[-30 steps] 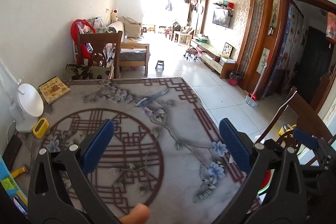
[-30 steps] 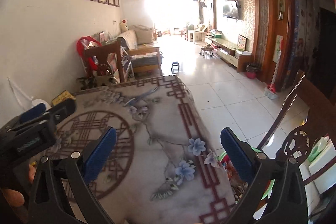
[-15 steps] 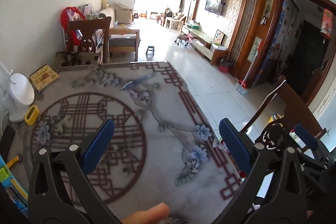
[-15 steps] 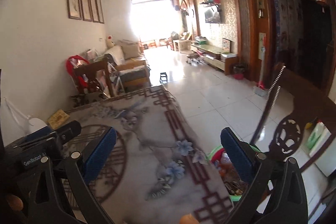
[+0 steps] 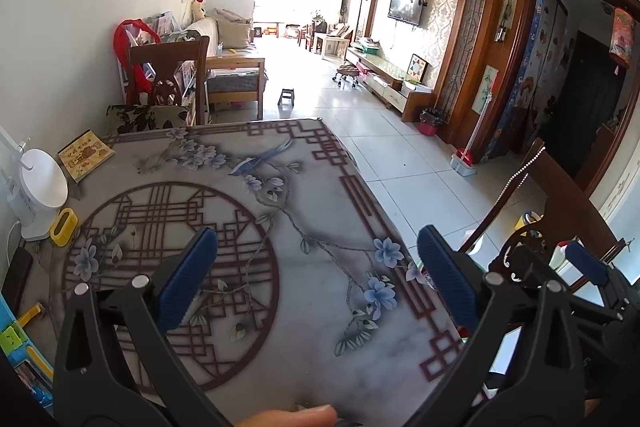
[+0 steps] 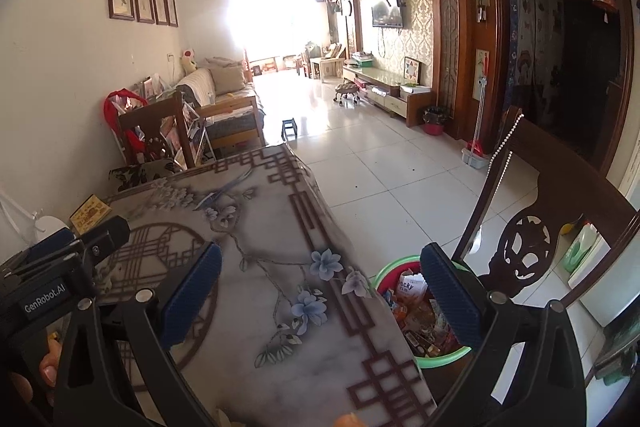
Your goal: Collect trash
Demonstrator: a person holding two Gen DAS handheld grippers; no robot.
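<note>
My left gripper (image 5: 318, 277) is open and holds nothing, low over the flower-patterned tablecloth (image 5: 256, 211). The right gripper (image 6: 322, 293) is open too, above the table's right edge. Just past that edge, on the floor, stands a green-rimmed trash bin (image 6: 404, 263) full of snack wrappers (image 6: 412, 285); its right side is hidden behind my right finger. No loose trash shows on the cloth. Each gripper appears in the other's view: the right gripper (image 5: 588, 269) and the left gripper (image 6: 60, 271). A person's fingertip (image 5: 296, 417) shows at the bottom edge.
Along the table's left side stand a white fan (image 5: 38, 195), a yellow box (image 5: 64, 221) and a book (image 5: 86, 155). A carved wooden chair (image 6: 532, 227) stands right of the bin, another chair (image 5: 168, 67) at the table's far end. Tiled floor (image 6: 380, 167) runs beyond.
Both cameras have drawn back and shifted right along the table. The bin with wrappers has come into fuller sight in the right wrist view. Both grippers stay open.
</note>
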